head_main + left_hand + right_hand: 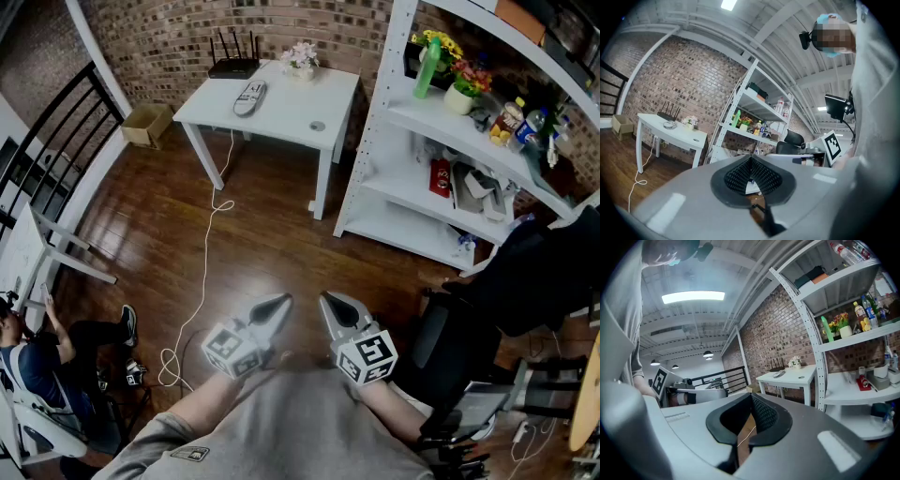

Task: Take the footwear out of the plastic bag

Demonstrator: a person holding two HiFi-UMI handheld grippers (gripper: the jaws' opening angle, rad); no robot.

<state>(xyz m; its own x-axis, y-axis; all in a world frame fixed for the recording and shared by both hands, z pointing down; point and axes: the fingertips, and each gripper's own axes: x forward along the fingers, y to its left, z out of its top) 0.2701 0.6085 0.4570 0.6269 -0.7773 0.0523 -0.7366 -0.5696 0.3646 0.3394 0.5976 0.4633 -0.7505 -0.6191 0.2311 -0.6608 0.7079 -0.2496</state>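
You hold both grippers low in front of your chest, side by side over the dark wooden floor (272,225). The left gripper (281,302) has its jaws pressed together with nothing between them, its ribbed pads meeting at the tip. The right gripper (330,300) is likewise closed and empty, and tilts a little downward. Their tips stand near each other but apart.

Ahead of you a white table (281,117) stands against the brick wall. A black router (234,64) sits at its far left corner, a small pot of flowers (301,58) at its far edge, and a grey remote (249,97) near its left edge. A white cable (202,272) hangs from the table's front edge and trails across the floor.

To your right is a white shelf unit (412,114), with a green bottle (427,66) at the left end of its upper shelf. A pale crumpled heap (473,186) lies on the middle shelf; whether it is the bagged footwear you cannot tell at this size. A black office chair (450,342) stands just beside your right arm.
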